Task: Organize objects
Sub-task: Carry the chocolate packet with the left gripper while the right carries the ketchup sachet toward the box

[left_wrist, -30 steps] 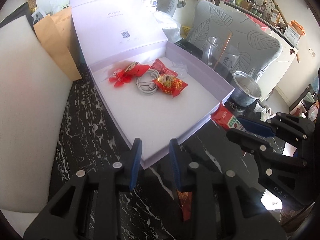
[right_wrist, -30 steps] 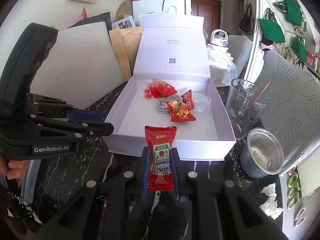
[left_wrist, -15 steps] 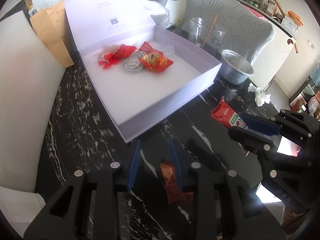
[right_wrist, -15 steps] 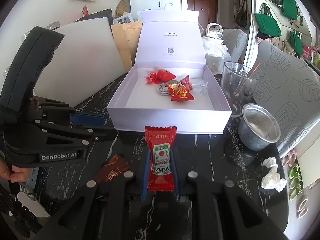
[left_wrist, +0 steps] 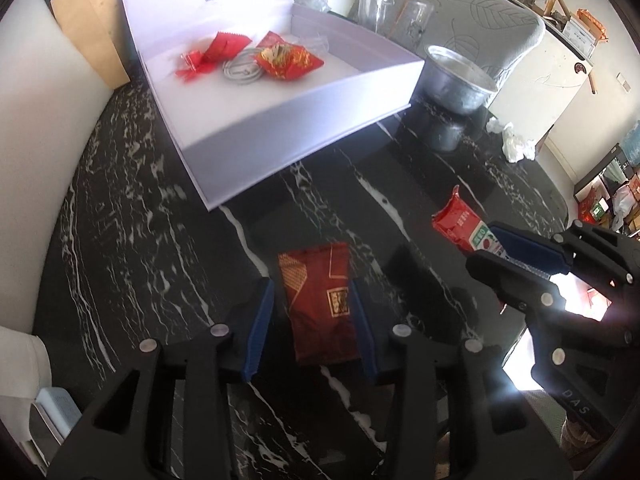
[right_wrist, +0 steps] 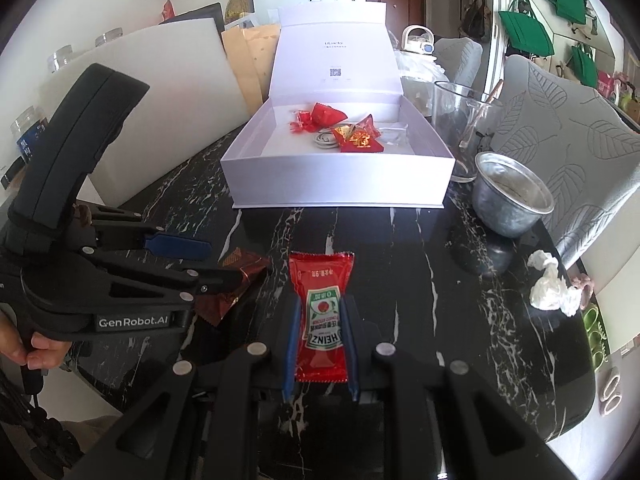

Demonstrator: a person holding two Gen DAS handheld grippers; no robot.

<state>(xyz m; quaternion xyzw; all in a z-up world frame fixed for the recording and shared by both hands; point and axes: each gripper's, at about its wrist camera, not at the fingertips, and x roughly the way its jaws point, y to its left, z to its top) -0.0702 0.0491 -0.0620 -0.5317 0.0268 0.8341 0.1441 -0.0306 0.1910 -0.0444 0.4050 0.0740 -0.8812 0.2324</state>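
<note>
My left tongs point steeply down at the black marbled surface, and their blue pads are opening around a dark red sachet with gold print. The sachet lies flat on the surface between the two pads; I see a gap on the left side, and on the right the pad sits just beside its edge. My right tongs are clamped on a Heinz ketchup packet, both pads pressed against its long sides, the packet sticking forward beyond the tips. In the left view the same packet shows in the right tongs above the surface near its right edge.

The white gift box stands open toward the far edge of the surface, its lid upright behind it. Inside, near the back wall, lie red candy wrappers, a coiled white cable and a red-and-gold pouch, bunched together and touching. Just right of the box stand a glass pitcher and a metal cup. A crumpled tissue lies near the right edge.
</note>
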